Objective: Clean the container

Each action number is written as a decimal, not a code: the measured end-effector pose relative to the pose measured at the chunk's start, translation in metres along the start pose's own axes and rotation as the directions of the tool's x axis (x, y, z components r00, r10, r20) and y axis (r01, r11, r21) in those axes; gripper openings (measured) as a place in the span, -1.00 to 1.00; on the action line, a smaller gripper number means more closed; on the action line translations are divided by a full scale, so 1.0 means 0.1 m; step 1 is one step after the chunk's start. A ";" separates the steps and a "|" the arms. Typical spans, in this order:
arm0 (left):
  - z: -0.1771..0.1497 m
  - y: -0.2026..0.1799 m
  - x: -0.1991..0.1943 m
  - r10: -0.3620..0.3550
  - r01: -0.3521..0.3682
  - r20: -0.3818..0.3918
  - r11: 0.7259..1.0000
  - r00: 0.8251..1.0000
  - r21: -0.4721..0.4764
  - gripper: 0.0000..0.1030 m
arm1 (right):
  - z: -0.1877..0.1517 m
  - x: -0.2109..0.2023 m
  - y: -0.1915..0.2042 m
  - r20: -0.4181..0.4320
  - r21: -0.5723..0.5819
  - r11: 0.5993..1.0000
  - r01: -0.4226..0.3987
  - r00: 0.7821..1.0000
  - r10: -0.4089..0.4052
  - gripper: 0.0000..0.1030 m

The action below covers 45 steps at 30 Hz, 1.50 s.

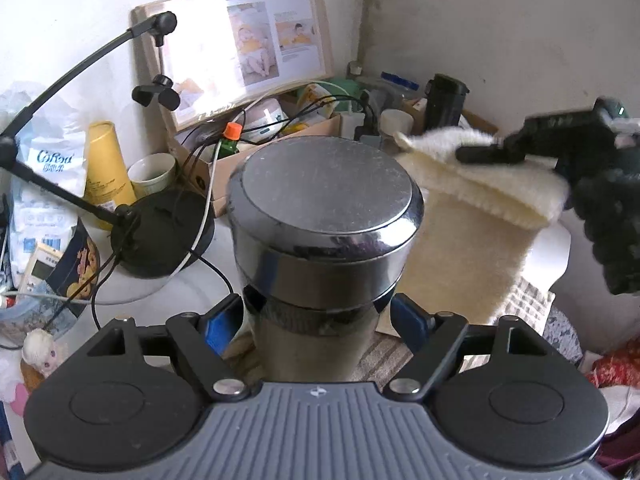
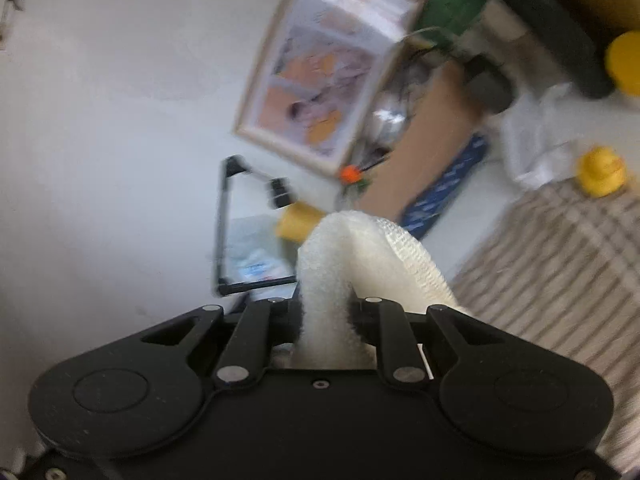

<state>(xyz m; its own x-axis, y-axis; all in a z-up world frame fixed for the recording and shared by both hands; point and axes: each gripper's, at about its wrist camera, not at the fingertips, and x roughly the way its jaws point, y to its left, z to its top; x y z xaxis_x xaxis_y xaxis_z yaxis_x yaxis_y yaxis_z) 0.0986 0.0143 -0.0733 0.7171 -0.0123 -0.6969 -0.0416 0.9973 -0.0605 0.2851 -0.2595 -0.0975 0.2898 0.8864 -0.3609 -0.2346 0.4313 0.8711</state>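
The left gripper (image 1: 318, 316) holds the steel container (image 1: 324, 232) upright above the tabletop (image 1: 208, 280), jaws spread wide around its neck. The right gripper (image 2: 326, 320), jaws pinching a cream cloth (image 2: 352, 256), hovers beside; wiping the lid seems next

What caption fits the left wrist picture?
Left gripper holds a steel container while a cream cloth comes beside it.
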 end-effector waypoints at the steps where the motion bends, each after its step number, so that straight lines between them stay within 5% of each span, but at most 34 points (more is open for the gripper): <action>1: 0.00 0.00 -0.01 0.001 -0.001 -0.001 1.000 1.000 -0.006 0.57 | 0.03 -0.02 -0.04 0.003 -0.013 1.000 0.024 1.000 -0.024 -0.73; 5: 0.00 -0.01 -0.01 0.012 -0.012 -0.009 1.000 1.000 -0.014 0.57 | 0.10 -0.04 -0.39 -0.004 0.034 0.997 0.072 0.997 -0.072 -0.73; 10: -0.05 -0.06 -0.05 0.034 -0.034 -0.046 0.999 0.998 -0.002 0.57 | 0.22 -0.04 -0.79 -0.011 0.007 0.967 0.254 0.967 -0.253 -0.66; 13: -0.18 -0.09 -0.13 0.045 -0.044 -0.097 0.999 0.994 0.018 0.57 | 0.31 -0.09 -0.82 0.021 -0.109 0.919 0.378 0.926 -0.378 -0.56; 17: -0.37 -0.17 -0.22 -0.032 0.034 -0.172 0.999 0.985 0.011 0.57 | 0.35 -0.20 -0.70 0.076 -0.307 0.827 0.471 0.878 -0.472 -0.15; 20: -0.44 -0.37 -0.15 -0.079 0.086 -0.195 0.996 0.978 0.028 0.57 | 0.30 -0.30 -0.56 0.120 -0.453 0.748 0.486 0.864 -0.489 -0.01; 29: -0.30 -0.92 0.65 -0.166 0.177 -0.152 0.982 0.974 0.060 0.56 | 0.08 -0.38 -0.27 0.112 -0.675 0.604 0.423 0.869 -0.482 0.25; 32: -0.27 -1.09 0.95 -0.183 0.194 -0.145 0.979 0.972 0.062 0.57 | -0.11 -0.25 -0.35 0.103 -0.683 0.559 0.470 0.820 -0.563 0.25; 35: -0.28 -1.28 1.13 -0.201 0.217 -0.146 0.971 0.969 0.104 0.57 | -0.15 -0.14 -0.54 0.107 -0.626 0.564 0.538 0.776 -0.621 0.25; 41: -0.45 -1.66 1.38 -0.195 0.236 -0.178 0.939 0.964 0.249 0.57 | -0.15 -0.28 -0.76 0.207 -0.514 0.483 0.709 0.649 -0.732 0.25; 43: -0.49 -1.72 1.45 -0.144 0.192 -0.183 0.940 0.973 0.281 0.37 | -0.15 -0.34 -0.87 0.200 -0.498 0.459 0.736 0.613 -0.765 0.25; 45: -0.50 -1.71 1.52 -0.122 0.182 -0.208 0.936 0.971 0.302 0.07 | -0.11 -0.42 -1.00 0.160 -0.457 0.509 0.729 0.631 -0.759 0.25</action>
<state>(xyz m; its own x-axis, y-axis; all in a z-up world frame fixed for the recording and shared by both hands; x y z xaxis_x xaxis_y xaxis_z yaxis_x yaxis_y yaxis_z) 0.1794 -0.1619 -0.2045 0.5564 -0.1485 -0.8175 0.3018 0.9528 0.0323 0.2859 -0.3380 -0.1737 0.5097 0.2050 -0.8356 -0.3327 0.9426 0.0283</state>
